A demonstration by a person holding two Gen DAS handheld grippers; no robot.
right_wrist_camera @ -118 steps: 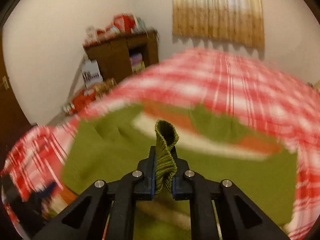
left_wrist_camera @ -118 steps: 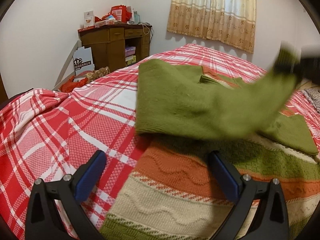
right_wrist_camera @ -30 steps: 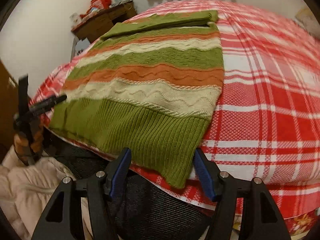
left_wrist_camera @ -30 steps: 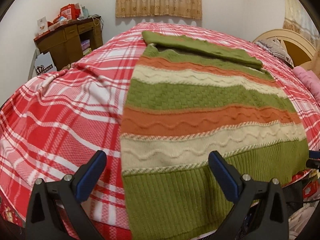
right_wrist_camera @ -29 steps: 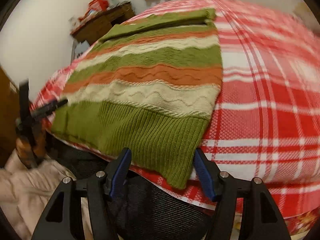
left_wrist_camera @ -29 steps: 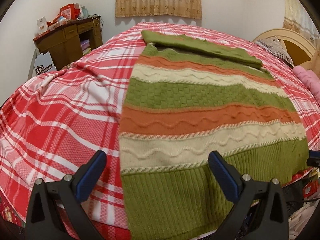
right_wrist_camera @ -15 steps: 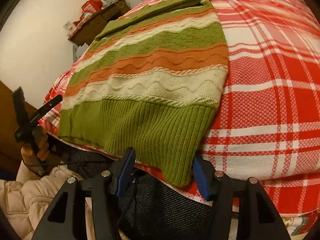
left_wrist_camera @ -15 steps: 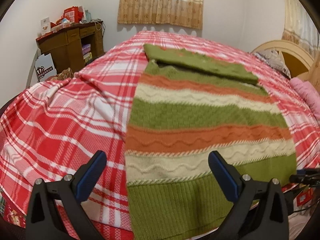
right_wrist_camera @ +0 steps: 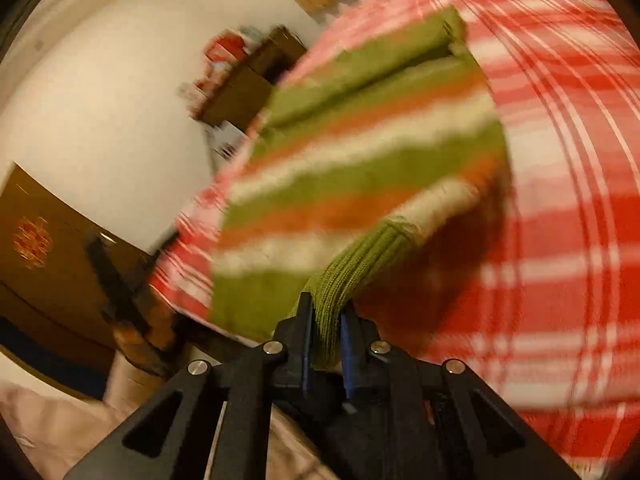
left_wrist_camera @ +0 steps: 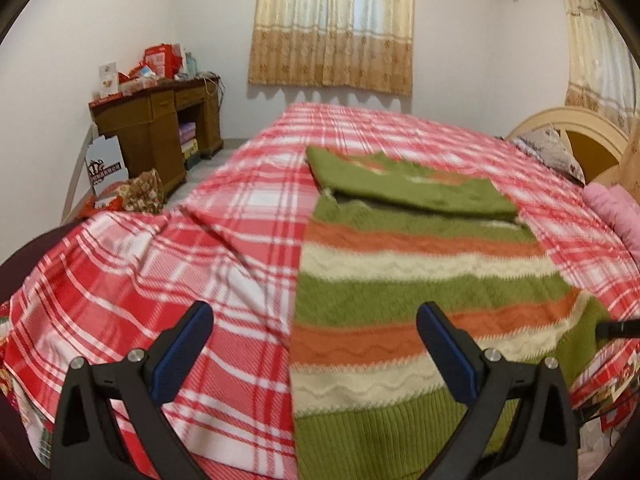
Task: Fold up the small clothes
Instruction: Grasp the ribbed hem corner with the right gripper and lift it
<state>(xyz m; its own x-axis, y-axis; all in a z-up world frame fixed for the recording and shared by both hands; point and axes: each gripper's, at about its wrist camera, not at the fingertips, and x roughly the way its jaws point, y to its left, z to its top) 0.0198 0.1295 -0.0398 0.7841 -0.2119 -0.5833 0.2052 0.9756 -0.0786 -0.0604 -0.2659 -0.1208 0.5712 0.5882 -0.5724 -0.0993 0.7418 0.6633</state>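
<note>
A knitted sweater [left_wrist_camera: 400, 280] striped green, orange and cream lies flat on the red plaid bedspread [left_wrist_camera: 160, 260], its green sleeves folded across the far end. My left gripper [left_wrist_camera: 314, 316] hangs open above the sweater's near left edge with nothing between its fingers. My right gripper [right_wrist_camera: 326, 312] is shut on the ribbed green hem [right_wrist_camera: 352, 272] at the sweater's [right_wrist_camera: 360, 152] near right corner, and that corner is raised off the bed. The right wrist view is blurred by motion. A dark tip of the right gripper [left_wrist_camera: 616, 328] shows at the right edge of the left wrist view.
A wooden desk [left_wrist_camera: 160, 120] loaded with boxes stands at the far left by the wall. A headboard [left_wrist_camera: 580, 136] and a pink pillow [left_wrist_camera: 616, 212] are at the right. Curtains [left_wrist_camera: 332, 28] hang behind the bed. The person's pale clothing [right_wrist_camera: 60, 420] is below the bed edge.
The right gripper has closed on the sweater's hem corner and raised it off the bed. The left gripper has risen, still open, so more of the bed shows.
</note>
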